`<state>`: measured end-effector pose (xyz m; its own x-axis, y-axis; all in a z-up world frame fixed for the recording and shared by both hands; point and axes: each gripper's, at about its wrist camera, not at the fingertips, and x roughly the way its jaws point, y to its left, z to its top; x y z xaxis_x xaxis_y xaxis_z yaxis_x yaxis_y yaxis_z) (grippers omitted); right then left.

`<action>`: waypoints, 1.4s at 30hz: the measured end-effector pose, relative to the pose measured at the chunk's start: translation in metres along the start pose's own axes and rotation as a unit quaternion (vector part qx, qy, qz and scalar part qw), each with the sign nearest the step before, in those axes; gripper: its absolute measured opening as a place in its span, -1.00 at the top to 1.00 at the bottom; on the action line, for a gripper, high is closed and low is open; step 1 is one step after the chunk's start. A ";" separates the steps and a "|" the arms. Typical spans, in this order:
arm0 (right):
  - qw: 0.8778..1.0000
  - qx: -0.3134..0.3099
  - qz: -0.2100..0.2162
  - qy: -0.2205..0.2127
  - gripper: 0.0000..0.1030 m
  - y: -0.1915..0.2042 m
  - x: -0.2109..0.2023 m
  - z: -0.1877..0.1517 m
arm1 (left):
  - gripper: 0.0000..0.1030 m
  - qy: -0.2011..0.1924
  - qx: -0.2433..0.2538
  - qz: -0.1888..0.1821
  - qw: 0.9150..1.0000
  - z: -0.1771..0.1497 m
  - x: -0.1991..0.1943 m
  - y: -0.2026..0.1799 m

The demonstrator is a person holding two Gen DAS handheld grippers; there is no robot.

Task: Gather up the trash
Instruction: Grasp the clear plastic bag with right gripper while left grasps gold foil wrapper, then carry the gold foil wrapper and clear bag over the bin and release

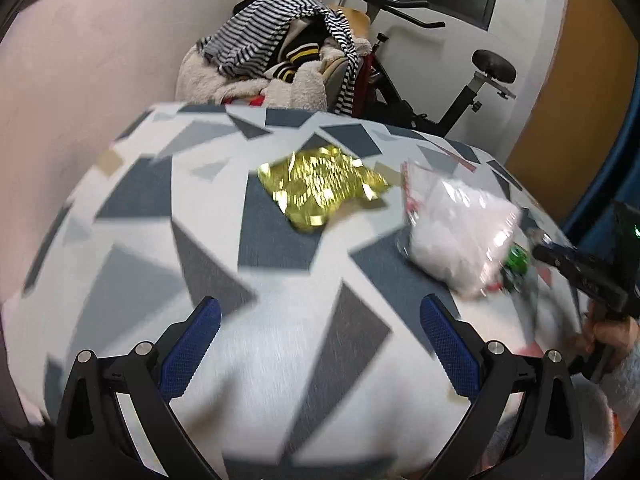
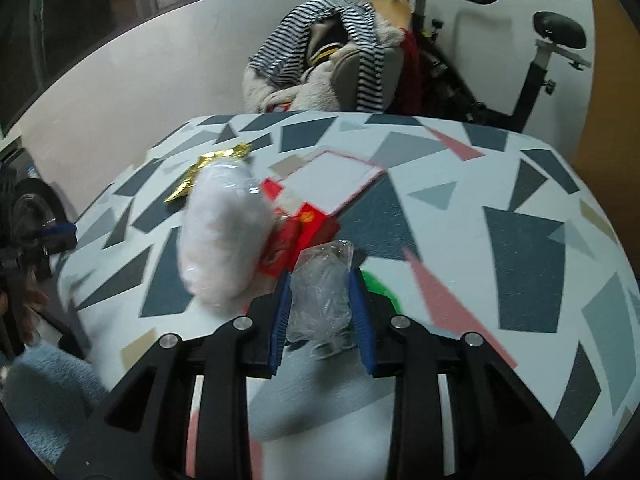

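The right tool (image 2: 322, 304) is clamped on a crumpled clear bag (image 2: 320, 292), with a white fluffy packet (image 2: 224, 240) hanging at its left over the worktop (image 2: 520, 240). The left tool (image 1: 320, 348) is held with pads apart and nothing between them, above bare patterned cloth. A gold wrapper (image 1: 320, 188) lies ahead near the middle, well in from the far edge, with open surface left of it; a red-edged card (image 2: 332, 184) lies flat beyond the bag.
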<state>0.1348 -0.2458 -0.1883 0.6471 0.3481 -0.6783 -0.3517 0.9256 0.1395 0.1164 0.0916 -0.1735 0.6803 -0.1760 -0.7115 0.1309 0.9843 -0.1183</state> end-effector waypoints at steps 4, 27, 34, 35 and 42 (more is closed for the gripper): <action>1.000 0.021 0.004 -0.001 0.38 -0.010 0.005 -0.003 | -0.89 0.009 0.071 0.034 0.997 0.031 0.034 -0.010; 0.999 0.046 0.023 0.008 0.38 -0.021 0.011 -0.006 | 0.35 0.092 0.147 0.044 0.984 0.083 0.141 -0.031; 0.999 0.042 0.027 0.002 0.38 -0.017 0.004 -0.002 | 0.51 0.074 0.056 -0.047 0.995 0.075 0.074 -0.016; 0.999 0.039 0.028 0.001 0.38 -0.015 0.002 -0.002 | 0.51 0.074 0.051 -0.056 0.994 0.070 0.064 -0.016; 0.999 0.035 0.038 -0.008 0.38 0.001 -0.024 -0.002 | 0.57 0.075 0.023 -0.106 0.991 0.031 0.002 -0.016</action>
<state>0.1172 -0.2532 -0.1733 0.6308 0.4195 -0.6528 -0.3526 0.9044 0.2404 0.1383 0.0752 -0.1511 0.5199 -0.3718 -0.7690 0.2946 0.9231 -0.2472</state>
